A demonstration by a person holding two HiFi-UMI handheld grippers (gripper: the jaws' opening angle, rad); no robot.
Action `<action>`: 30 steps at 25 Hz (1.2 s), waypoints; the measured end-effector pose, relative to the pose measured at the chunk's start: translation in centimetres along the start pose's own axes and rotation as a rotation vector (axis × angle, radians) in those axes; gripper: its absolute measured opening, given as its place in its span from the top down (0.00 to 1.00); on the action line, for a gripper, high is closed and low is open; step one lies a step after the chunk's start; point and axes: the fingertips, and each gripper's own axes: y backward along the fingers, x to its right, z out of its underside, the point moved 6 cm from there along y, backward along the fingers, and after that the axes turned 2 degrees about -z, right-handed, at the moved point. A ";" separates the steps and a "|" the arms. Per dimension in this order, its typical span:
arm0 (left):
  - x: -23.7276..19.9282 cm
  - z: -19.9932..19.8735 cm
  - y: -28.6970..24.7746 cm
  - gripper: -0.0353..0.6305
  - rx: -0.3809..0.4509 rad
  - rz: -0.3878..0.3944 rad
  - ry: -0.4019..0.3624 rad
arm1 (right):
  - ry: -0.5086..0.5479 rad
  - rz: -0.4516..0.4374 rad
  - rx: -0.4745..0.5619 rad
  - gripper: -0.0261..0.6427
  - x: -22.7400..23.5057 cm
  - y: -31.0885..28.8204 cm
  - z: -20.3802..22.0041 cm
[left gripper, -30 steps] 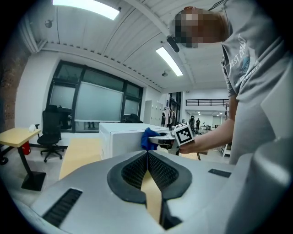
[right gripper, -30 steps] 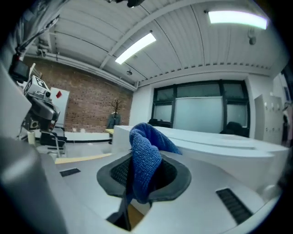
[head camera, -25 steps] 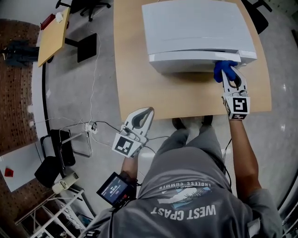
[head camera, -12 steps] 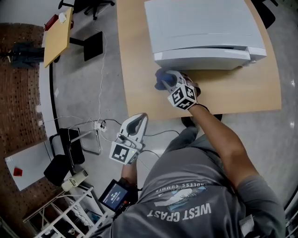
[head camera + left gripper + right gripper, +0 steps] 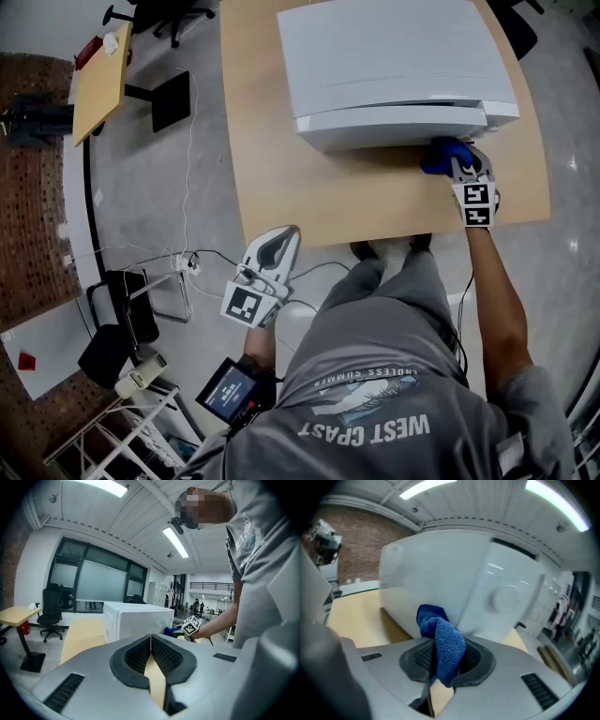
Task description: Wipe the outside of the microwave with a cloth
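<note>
The white microwave (image 5: 394, 66) stands on the wooden table (image 5: 272, 187). My right gripper (image 5: 453, 161) is at the lower right end of the microwave's front, with its jaws closing on a blue cloth (image 5: 441, 155). In the right gripper view the cloth (image 5: 440, 644) bulges out between the pads and rests against the microwave's front (image 5: 454, 583). My left gripper (image 5: 281, 239) hangs shut and empty off the table's near edge. In the left gripper view its pads (image 5: 140, 654) meet, with the microwave (image 5: 136, 620) and the cloth (image 5: 171, 631) beyond them.
A second small wooden desk (image 5: 101, 70) and office chairs (image 5: 155, 14) stand to the far left. Cables (image 5: 187, 258), a black chair (image 5: 117, 309) and a rack (image 5: 141, 422) lie on the floor beside the person's left side.
The right gripper swept with the cloth to the left end of the microwave's front, then back to the right end, lower than a second ago. The left gripper stayed nearly still.
</note>
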 end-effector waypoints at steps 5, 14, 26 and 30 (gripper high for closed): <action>0.7 -0.8 -1.6 0.91 -0.012 0.040 -0.024 | -0.450 0.163 0.237 0.84 3.0 4.3 -3.5; 2.3 -1.5 -3.6 0.91 -0.024 0.090 -0.063 | -0.186 -0.222 0.585 0.84 -11.4 4.5 -18.8; 1.3 -3.1 -3.6 0.91 0.028 0.054 -0.056 | -0.254 0.315 0.351 0.84 8.6 9.4 -10.0; 1.6 -3.8 -5.7 0.91 0.012 0.041 -0.053 | -0.281 0.318 0.280 0.84 10.1 7.0 -5.9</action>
